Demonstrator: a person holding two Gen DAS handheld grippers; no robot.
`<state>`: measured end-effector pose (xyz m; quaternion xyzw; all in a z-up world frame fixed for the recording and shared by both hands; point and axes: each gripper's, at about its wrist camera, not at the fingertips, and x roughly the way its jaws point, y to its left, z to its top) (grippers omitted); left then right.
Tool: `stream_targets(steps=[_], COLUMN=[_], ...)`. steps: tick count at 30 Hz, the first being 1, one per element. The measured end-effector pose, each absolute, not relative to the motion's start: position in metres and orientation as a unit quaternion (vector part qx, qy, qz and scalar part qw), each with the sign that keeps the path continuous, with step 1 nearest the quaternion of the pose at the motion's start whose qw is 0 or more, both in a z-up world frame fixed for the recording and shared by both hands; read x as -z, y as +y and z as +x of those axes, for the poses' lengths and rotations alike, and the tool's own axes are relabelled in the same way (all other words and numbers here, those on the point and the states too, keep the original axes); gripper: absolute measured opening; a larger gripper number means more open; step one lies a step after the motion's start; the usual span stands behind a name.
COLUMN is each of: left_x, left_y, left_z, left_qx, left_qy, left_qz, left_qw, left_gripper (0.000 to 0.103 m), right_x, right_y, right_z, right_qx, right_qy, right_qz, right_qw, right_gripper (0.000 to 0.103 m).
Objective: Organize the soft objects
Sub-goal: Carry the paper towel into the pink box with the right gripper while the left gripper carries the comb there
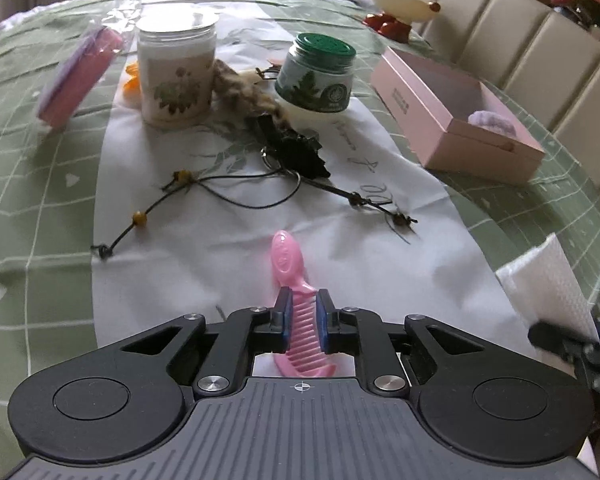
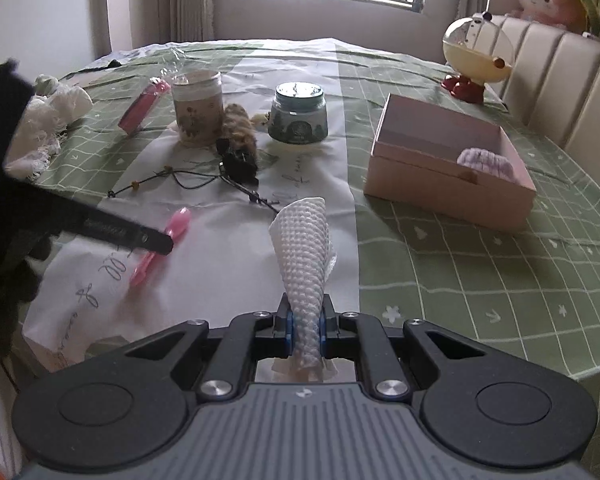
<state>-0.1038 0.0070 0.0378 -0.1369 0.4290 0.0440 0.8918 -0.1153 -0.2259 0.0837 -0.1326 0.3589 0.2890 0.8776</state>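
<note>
right wrist view shows the right gripper point(image 2: 305, 326) clamped on a white textured cloth point(image 2: 306, 248), the pink box point(image 2: 440, 188) holding only a lilac puff point(image 2: 486, 162), while the left gripper point(image 1: 303, 320) pinches a pink comb point(image 1: 296, 308), so most sorting remains.

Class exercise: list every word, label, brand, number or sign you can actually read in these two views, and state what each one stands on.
None can be read with certainty.
Handwritten script on the white paper runner: cursive strokes, not legible.
Print on the pink box side: too small.
Round emblem on the green-lidded jar: blurred.
Flower label on the white jar: picture only, no text seen.
Embossed mark on the pink comb: unreadable.
Print on the left tool finger: blurred.
</note>
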Motion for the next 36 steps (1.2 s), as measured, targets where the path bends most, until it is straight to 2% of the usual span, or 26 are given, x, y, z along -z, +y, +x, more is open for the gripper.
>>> stream_targets(steps=[8, 14, 19, 21, 22, 23, 28, 30, 31, 36], left_x=[-0.034, -0.050, -0.058, -0.047, -0.042, -0.038, -0.031, -0.030, -0.030, -0.035], left_y=[-0.005, 0.015, 0.019, 0.022, 0.020, 0.017, 0.001, 0.003, 0.006, 0.007], left_z=[-0.100, -0.087, -0.081, -0.073, -0.069, -0.065, -0.051, -0.051, -0.052, -0.074], left_qx=[-0.034, -0.051, -0.080, -0.073, -0.066, -0.064, -0.056, -0.044, -0.038, -0.006], left_qy=[0.435, 0.452, 0.431, 0.452, 0.458, 0.465, 0.462, 0.457, 0.452, 0.414], left_qz=[-0.094, -0.179, -0.148, -0.164, -0.165, -0.157, -0.093, -0.096, -0.103, -0.115], left_qw=[0.895, 0.872, 0.886, 0.874, 0.871, 0.869, 0.880, 0.883, 0.885, 0.903], left_gripper=[0.015, 0.016, 0.016, 0.022, 0.030, 0.030, 0.031, 0.029, 0.023, 0.023], right_x=[-0.061, -0.049, -0.047, -0.045, -0.044, -0.044, -0.043, -0.043, -0.043, -0.048], right_y=[-0.218, -0.210, -0.208, -0.207, -0.206, -0.206, -0.205, -0.206, -0.206, -0.208], right_z=[-0.113, -0.118, -0.119, -0.118, -0.118, -0.118, -0.121, -0.121, -0.121, -0.121], right_qx=[-0.289, -0.293, -0.294, -0.293, -0.292, -0.292, -0.294, -0.294, -0.294, -0.298], right_qy=[0.386, 0.399, 0.393, 0.394, 0.393, 0.391, 0.387, 0.387, 0.386, 0.382], right_qz=[-0.128, -0.140, -0.144, -0.145, -0.146, -0.149, -0.156, -0.154, -0.152, -0.150], right_qw=[0.867, 0.858, 0.859, 0.859, 0.859, 0.860, 0.860, 0.861, 0.861, 0.862], right_gripper=[0.012, 0.012, 0.012, 0.012, 0.012, 0.012, 0.013, 0.013, 0.013, 0.012])
